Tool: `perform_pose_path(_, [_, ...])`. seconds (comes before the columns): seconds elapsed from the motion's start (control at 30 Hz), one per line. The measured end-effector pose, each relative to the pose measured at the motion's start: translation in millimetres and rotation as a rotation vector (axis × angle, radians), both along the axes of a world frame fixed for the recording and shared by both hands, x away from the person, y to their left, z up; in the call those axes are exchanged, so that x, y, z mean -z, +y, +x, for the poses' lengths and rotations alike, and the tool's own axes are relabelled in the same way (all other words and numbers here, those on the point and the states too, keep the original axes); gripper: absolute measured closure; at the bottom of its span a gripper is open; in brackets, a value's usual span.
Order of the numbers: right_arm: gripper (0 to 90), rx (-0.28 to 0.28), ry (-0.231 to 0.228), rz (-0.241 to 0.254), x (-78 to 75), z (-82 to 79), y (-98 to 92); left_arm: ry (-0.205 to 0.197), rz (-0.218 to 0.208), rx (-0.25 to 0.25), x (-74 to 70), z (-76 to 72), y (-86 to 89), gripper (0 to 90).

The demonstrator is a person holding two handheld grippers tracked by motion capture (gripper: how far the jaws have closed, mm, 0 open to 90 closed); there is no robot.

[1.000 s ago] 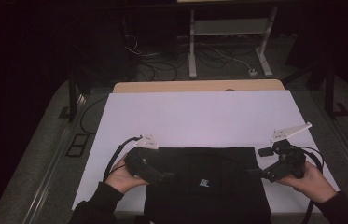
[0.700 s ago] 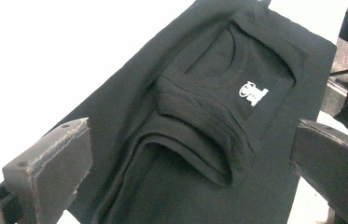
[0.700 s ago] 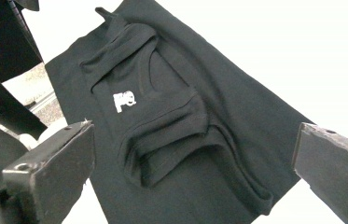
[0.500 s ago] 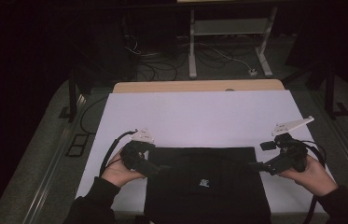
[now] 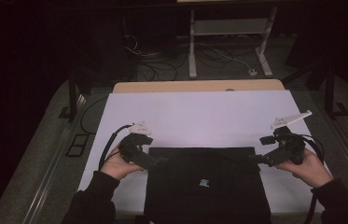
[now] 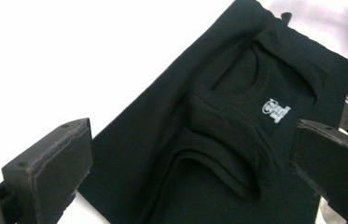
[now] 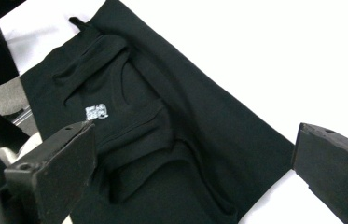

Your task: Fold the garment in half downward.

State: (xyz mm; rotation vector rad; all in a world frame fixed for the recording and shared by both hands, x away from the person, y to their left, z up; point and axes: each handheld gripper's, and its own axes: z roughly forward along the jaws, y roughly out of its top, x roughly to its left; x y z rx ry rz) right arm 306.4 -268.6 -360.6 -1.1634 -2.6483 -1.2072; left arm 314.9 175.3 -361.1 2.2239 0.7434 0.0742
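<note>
While the folded black cotton garment (image 5: 206, 184) lies between them, left gripper (image 5: 156, 162) and right gripper (image 5: 255, 158) flank its far corners, fingers wide.

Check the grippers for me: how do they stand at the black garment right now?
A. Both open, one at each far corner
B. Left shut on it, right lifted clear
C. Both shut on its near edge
A: the left gripper and right gripper each show wide-apart jaws at the black garment's far corners, with nothing between them.

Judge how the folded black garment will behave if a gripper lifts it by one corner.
The black garment is probably floppy: its soft folds suggest it would drape and unfold. It looks thin and flat, so likely light. On the smooth white table cover it may slide when pushed.
</note>
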Motion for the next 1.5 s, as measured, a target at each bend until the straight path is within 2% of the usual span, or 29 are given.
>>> perform_pose_path(0.3, [0.0, 0.029, 0.006, -0.012, 6.7, 12.3, -1.0, 0.007, 0.0, -0.017, 5.8, 12.3, 1.7, 0.0])
perform_pose_path(0.4, [0.0, 0.038, 0.007, -0.02, 9.9, 16.6, -1.4, 0.019, 0.01, -0.023, 9.1, 16.9, 2.0, 0.0])
perform_pose_path(0.53, [0.0, 0.049, 0.007, -0.027, 13.4, 21.9, -1.7, 0.029, 0.002, -0.035, 12.9, 22.0, 3.4, 0.0])
perform_pose_path(0.73, [0.0, 0.046, -0.005, -0.035, 18.2, 27.7, -1.4, 0.036, 0.011, -0.041, 18.0, 27.3, 5.9, 0.0])
perform_pose_path(0.9, [0.0, 0.047, -0.014, -0.039, 22.2, 31.8, -2.0, 0.042, 0.004, -0.057, 22.6, 30.9, 10.9, 0.0])
perform_pose_path(1.2, [0.0, 0.06, 0.005, -0.035, 33.1, 37.3, -6.7, 0.046, -0.003, -0.09, 31.1, 37.8, 21.9, 0.0])
perform_pose_path(1.5, [0.0, 0.073, 0.013, -0.04, 42.6, 40.8, -11.4, 0.05, 0.025, -0.09, 37.8, 43.0, 23.1, 0.0])
